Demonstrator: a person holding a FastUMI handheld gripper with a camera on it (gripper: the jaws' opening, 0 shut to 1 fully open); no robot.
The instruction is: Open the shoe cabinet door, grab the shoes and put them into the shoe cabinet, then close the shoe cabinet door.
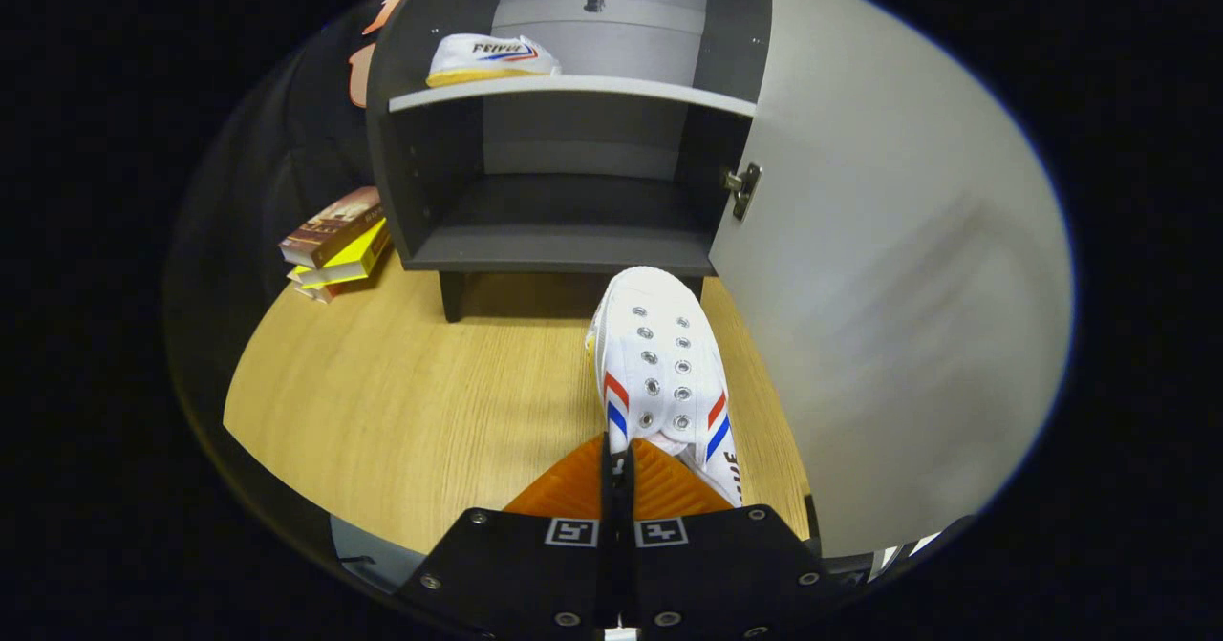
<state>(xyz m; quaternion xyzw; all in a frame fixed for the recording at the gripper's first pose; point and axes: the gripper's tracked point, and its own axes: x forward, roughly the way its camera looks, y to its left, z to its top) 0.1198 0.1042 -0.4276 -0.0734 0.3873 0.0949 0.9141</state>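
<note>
Gripper (618, 464) body: flat dark plates, two halves; silver screws along edges; two square black-and-white markers near centre seam; ribbed fingers (564, 493).

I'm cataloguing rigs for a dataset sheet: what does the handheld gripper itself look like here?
The gripper has a black, wedge-shaped body studded with silver screws, and two square black-and-white fiducial markers sit side by side near its front. Its ribbed jaws are pressed close together.
</note>
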